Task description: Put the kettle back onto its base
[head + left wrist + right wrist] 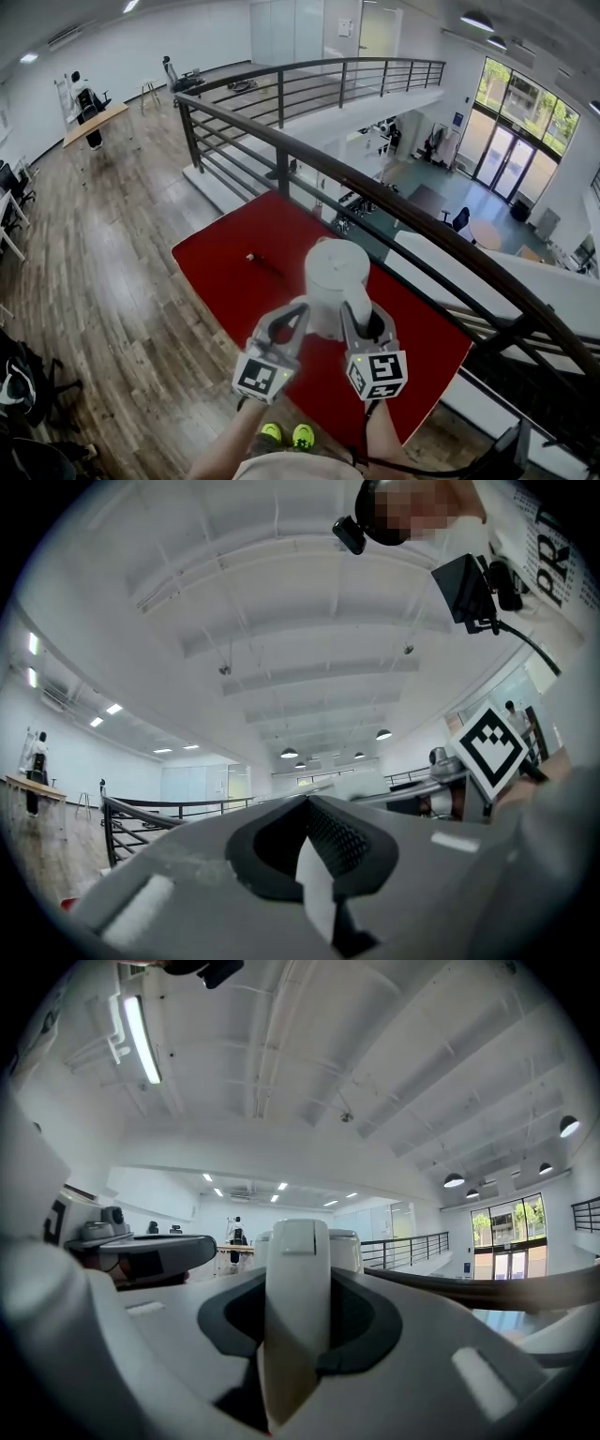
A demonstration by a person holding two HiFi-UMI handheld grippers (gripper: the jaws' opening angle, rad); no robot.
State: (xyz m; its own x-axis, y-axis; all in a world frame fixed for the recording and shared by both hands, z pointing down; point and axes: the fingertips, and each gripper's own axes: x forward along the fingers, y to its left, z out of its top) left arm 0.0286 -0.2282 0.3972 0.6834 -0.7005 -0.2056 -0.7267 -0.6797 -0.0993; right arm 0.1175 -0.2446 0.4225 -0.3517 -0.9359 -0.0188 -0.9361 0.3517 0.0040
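Observation:
A white kettle hangs above the red table, seen from above in the head view. My right gripper is shut on its white handle, which stands upright between the jaws in the right gripper view, with the kettle body behind it. My left gripper sits against the kettle's left side, its fingers meeting at the tip. In the left gripper view a thin white strip shows between the closed jaws of the left gripper; I cannot tell what it is. No kettle base is clearly visible.
A small dark object with a thin cord lies on the red table beyond the kettle. A dark metal railing runs along the table's far side, with a drop to a lower floor behind it. Wooden floor lies to the left.

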